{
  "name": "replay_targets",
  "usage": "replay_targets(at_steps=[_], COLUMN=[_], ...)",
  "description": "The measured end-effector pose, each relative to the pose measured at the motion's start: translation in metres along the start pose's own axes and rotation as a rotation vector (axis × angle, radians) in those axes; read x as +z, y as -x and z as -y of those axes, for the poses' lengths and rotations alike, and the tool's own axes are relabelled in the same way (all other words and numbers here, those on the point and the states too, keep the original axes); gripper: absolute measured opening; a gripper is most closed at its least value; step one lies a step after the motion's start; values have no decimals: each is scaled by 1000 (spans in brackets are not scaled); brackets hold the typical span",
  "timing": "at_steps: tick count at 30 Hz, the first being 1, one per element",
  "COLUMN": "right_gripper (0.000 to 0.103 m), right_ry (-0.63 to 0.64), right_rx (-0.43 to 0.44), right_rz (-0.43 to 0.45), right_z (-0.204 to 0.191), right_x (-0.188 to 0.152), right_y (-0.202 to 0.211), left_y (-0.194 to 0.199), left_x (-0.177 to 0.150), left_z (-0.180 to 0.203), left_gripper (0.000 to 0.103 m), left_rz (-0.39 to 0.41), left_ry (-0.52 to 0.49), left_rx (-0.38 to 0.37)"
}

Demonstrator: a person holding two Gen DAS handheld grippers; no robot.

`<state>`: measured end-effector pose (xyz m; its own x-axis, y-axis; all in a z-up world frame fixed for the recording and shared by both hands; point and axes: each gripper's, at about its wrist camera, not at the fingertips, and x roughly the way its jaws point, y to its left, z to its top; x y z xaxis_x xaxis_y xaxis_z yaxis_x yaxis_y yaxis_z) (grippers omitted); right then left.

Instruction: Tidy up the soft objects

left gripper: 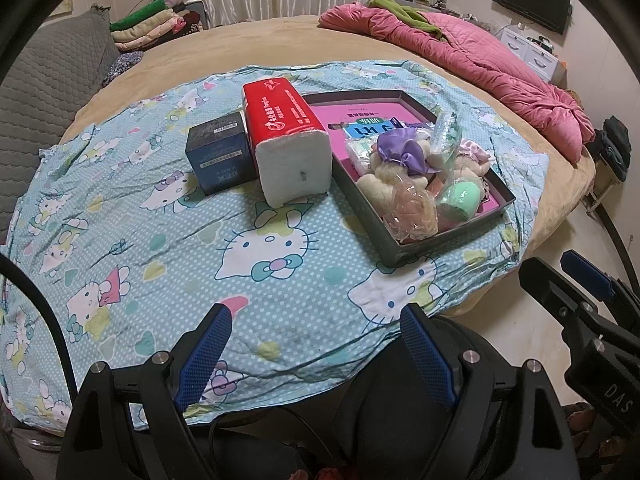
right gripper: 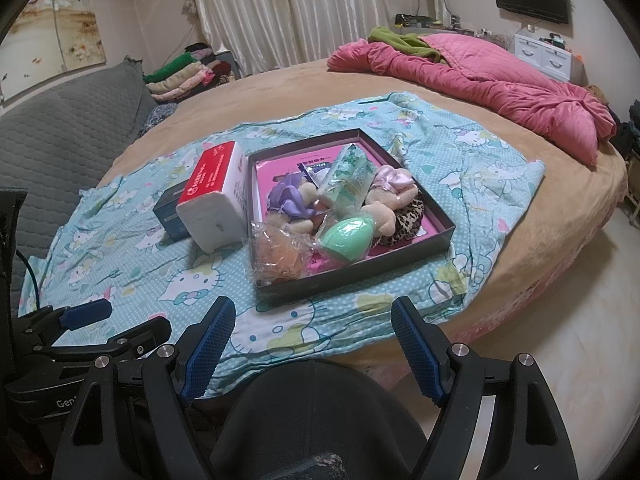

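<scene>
Mid-frame above both tongs: tray (right gripper: 440,236) of soft toys (right gripper: 288,200) on blue sheet (right gripper: 120,240).
Left gripper (left gripper: 316,354) and right gripper (right gripper: 312,350) open wide, empty, well apart from tray; tissue pack (right gripper: 216,200) just left of tray; bare sheet between tongs and tray.

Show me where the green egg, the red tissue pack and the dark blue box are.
green egg (right gripper: 347,238): right wrist view, its rounded side.
red tissue pack (left gripper: 286,114): left wrist view, red top.
dark blue box (left gripper: 224,166): left wrist view, front face.
</scene>
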<state>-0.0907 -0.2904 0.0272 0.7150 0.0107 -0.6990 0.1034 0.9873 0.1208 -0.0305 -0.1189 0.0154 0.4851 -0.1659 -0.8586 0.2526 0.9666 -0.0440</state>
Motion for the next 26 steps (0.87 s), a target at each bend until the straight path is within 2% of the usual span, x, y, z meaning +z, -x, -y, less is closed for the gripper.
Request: replay_targets(at_steps=[26], right_gripper=[81], right_ry=[-5], right_rx=[-11], right_rz=[-5], right_z=[1], right_x=[-1], right_y=[-2], left_y=[-5], left_x=[-3], left_z=[-4], left_gripper=[86], left_rz=[11], left_ry=[13], left_rx=[-16])
